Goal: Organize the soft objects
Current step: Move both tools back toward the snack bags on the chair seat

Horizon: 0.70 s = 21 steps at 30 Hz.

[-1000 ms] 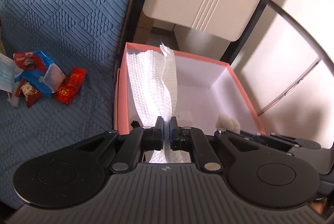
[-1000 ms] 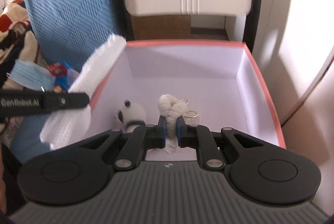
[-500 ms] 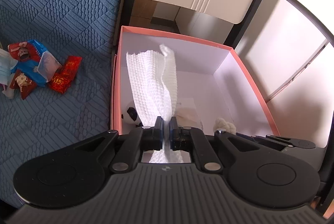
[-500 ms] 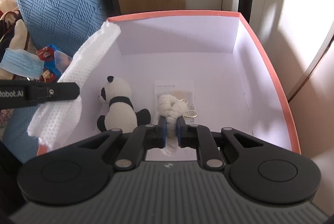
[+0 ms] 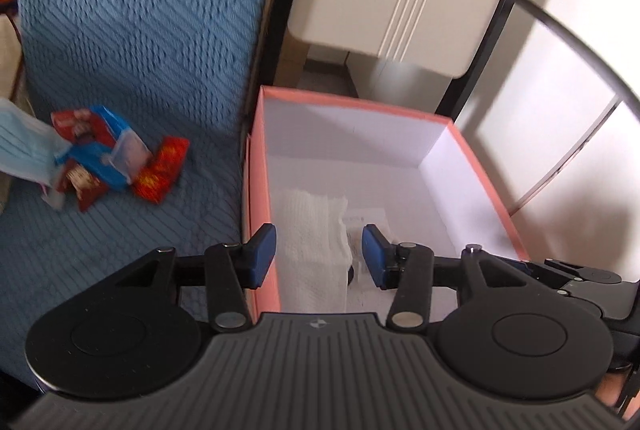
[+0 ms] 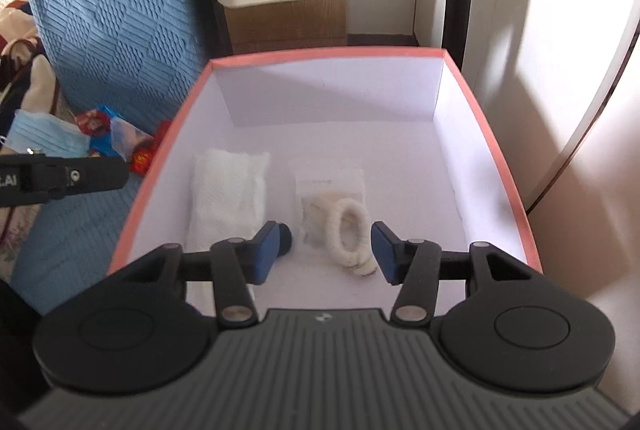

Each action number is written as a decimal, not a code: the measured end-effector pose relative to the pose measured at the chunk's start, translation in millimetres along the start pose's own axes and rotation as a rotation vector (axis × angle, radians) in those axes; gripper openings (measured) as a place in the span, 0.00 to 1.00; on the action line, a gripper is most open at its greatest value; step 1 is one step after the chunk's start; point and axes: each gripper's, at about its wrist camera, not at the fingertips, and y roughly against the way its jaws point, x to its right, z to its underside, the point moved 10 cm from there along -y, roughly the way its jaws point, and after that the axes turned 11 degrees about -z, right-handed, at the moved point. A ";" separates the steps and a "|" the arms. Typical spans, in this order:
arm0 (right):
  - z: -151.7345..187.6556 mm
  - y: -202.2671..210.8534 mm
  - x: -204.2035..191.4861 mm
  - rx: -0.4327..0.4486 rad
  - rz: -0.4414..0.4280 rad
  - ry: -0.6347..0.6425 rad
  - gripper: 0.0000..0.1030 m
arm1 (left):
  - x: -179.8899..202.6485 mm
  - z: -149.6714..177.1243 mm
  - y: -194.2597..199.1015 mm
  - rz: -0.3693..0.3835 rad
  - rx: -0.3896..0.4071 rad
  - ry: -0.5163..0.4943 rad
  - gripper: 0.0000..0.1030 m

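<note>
Two claws, both spread wide and holding nothing, over one pink-rimmed box (image 6: 496,165).

Your left claw (image 5: 319,257) hangs above the white cloth (image 5: 312,250), which lies flat along the box's left side; your right claw (image 6: 324,251) hangs above the cream rope ring (image 6: 350,230), which rests on a clear packet (image 6: 320,185) mid-floor. A dark rounded bit shows beside the cloth; what it is cannot be told. Remaining stock: a blue face mask (image 5: 24,149) and snack wrappers (image 5: 120,161) on the blue quilted cover (image 5: 140,29), just left of the box. Lift both claws straight up so you snag neither piece, then take the mask by its pleated middle.
</note>
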 end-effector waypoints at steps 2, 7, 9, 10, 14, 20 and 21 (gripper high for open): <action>-5.7 7.8 -8.3 0.021 -0.002 0.004 0.52 | -5.8 -6.5 14.3 0.005 0.028 0.004 0.52; -21.3 29.0 -30.7 0.073 -0.017 0.021 0.52 | -22.4 -22.7 50.5 0.003 0.106 0.003 0.52; -27.0 36.6 -42.9 0.094 -0.023 0.031 0.52 | -29.7 -27.4 64.0 -0.003 0.134 0.002 0.52; -28.7 39.3 -47.7 0.101 -0.027 0.034 0.52 | -33.5 -30.0 71.1 -0.002 0.149 0.004 0.52; -33.9 50.2 -71.3 0.133 -0.038 0.062 0.52 | -49.8 -36.0 93.1 0.005 0.199 0.009 0.52; -38.6 61.6 -101.5 0.176 -0.050 0.093 0.52 | -78.7 -32.2 112.0 -0.016 0.237 0.008 0.52; -39.1 62.7 -106.4 0.182 -0.051 0.097 0.52 | -83.5 -31.0 113.8 -0.017 0.242 0.012 0.52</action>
